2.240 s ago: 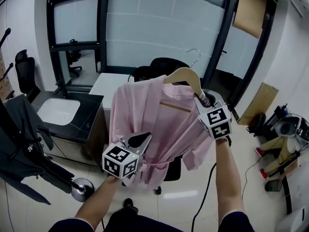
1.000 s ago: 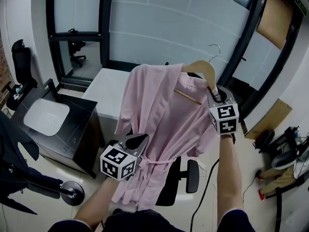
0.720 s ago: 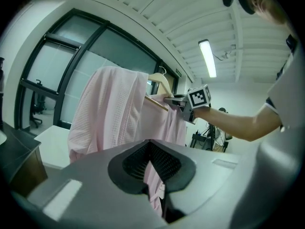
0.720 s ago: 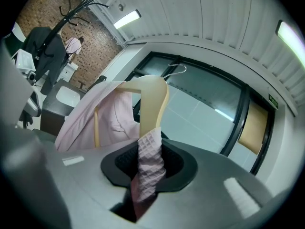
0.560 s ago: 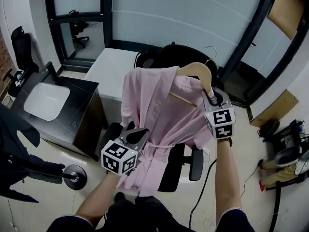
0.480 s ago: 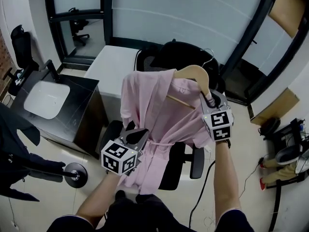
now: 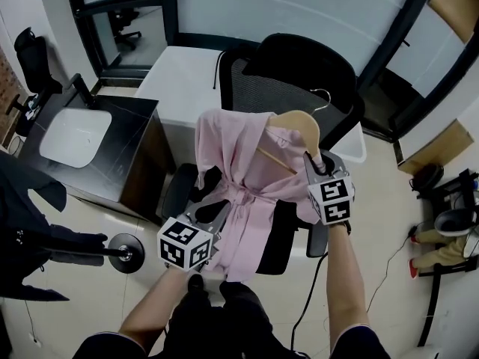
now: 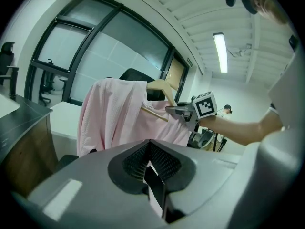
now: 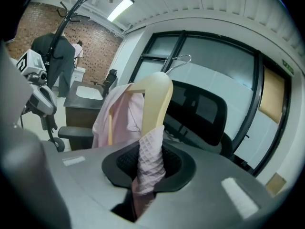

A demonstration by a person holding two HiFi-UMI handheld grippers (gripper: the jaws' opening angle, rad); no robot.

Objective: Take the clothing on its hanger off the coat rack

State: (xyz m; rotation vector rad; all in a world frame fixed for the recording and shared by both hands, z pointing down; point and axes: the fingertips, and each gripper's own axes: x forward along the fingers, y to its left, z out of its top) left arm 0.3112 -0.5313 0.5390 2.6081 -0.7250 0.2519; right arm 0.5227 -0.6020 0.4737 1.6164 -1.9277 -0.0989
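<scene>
The pink waffle-weave robe (image 7: pixel 238 178) hangs on its pale wooden hanger with a metal hook (image 7: pixel 296 126), in the air in front of the black mesh-backed office chair (image 7: pixel 299 66), over the seat and on my side of the backrest. It is free of the coat rack (image 7: pixel 123 251), which stands well apart from the chair, off to its left in the head view, with dark clothes on it.

I judge the lifting-off step to be finished. What I have in hand now is carrying the garment clear and finding somewhere to put it.

The hanger's long axis runs aslant, with its gripped end lower and nearer me and the far shoulder higher. The hook points up and away, toward the chair's backrest. The robe's length falls from the collar down toward my feet.

My right gripper (image 7: pixel 318 161) has the near arm of the hanger, wrapped in pink cloth, pinched between its pads, and its jaws have just been closing on it. My left gripper (image 7: pixel 212 214), near the chair's front edge, has its jaws pressed almost together on a thin pale strip that I take for a fold of the robe at the waist.

The next move calls for a firm right grip, the hook kept off the backrest mesh, and the hem gathered so it does not drag.
</scene>
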